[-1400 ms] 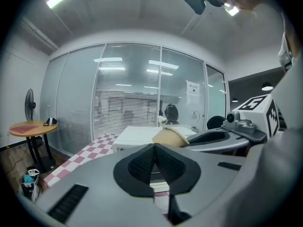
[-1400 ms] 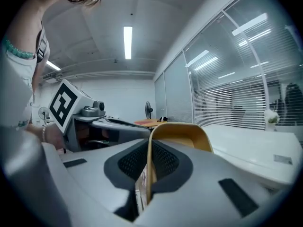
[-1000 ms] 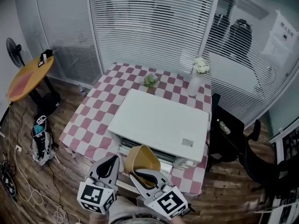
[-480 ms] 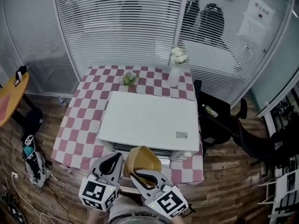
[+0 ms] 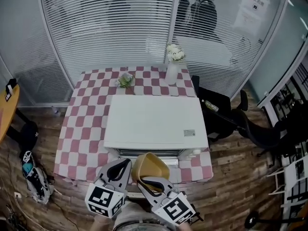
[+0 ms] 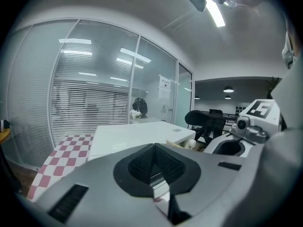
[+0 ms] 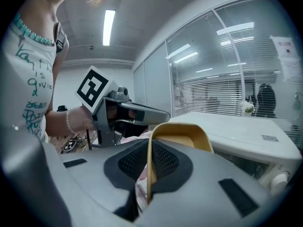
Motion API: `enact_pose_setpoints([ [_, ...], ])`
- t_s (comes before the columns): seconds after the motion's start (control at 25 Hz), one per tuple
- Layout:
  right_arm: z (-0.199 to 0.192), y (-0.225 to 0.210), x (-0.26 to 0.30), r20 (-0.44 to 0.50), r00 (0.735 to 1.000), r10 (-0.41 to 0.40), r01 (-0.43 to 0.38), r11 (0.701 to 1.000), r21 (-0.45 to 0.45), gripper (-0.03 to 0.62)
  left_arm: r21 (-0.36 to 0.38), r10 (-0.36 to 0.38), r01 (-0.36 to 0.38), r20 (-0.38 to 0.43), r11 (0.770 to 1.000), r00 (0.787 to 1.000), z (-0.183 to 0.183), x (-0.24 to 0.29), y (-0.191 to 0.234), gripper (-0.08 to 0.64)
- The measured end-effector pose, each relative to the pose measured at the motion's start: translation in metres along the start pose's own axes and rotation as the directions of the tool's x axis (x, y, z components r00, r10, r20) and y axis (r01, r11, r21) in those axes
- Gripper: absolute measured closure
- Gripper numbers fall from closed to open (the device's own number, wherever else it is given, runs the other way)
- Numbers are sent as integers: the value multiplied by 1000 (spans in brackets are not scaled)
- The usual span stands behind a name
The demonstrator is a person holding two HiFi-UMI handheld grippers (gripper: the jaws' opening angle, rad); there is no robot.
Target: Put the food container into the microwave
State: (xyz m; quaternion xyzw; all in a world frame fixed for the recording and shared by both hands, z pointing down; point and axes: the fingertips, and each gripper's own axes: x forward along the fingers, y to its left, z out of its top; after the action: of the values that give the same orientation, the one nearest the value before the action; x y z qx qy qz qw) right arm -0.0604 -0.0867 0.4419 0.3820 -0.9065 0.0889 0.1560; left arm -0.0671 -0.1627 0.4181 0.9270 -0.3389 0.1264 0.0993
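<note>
A yellow food container (image 5: 150, 166) hangs in front of the white microwave (image 5: 155, 121), which stands on a red-and-white checkered table (image 5: 85, 124). My right gripper (image 5: 153, 183) is shut on the container's near rim; in the right gripper view the yellow container (image 7: 182, 132) rises from between the pads. My left gripper (image 5: 120, 166) is just left of the container, shut with nothing between its pads, as the left gripper view shows with the left gripper (image 6: 152, 163) closed. The microwave (image 6: 137, 135) lies ahead of it. The microwave's front face is mostly hidden from above.
A white vase of flowers (image 5: 173, 66) and a small green plant (image 5: 125, 80) stand on the table behind the microwave. A black office chair (image 5: 226, 117) is at the right. A bag (image 5: 30, 170) lies on the wooden floor at the left. Glass walls with blinds stand behind.
The head view has swung left to right, so the table and microwave now sit more centred. Both grippers and the held container stay in the same place at the bottom of the view.
</note>
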Motion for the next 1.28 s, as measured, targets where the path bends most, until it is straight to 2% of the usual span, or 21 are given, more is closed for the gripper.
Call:
enact_pose_setpoints([
  [0.32,-23,-4,7,-72,997,-19,19,1000,1,583,-14,-30,30,-17,999,999,-7,2,-1,546],
  [0.56,-42,-10,17,-114,994,1,-1,1000,-3,583,-28,-23,22,-34,999,999,-14,0,0,546],
  [0.96,-70,-23,43,-186,981,49,-59,997,-53,583,-55,25,-28,-55,998,998,-23,-7,11,546],
  [1.28,-82,-39,56,-267,963,45,-80,989,-121,583,-79,71,-76,-57,994,996,-25,-8,25,546],
])
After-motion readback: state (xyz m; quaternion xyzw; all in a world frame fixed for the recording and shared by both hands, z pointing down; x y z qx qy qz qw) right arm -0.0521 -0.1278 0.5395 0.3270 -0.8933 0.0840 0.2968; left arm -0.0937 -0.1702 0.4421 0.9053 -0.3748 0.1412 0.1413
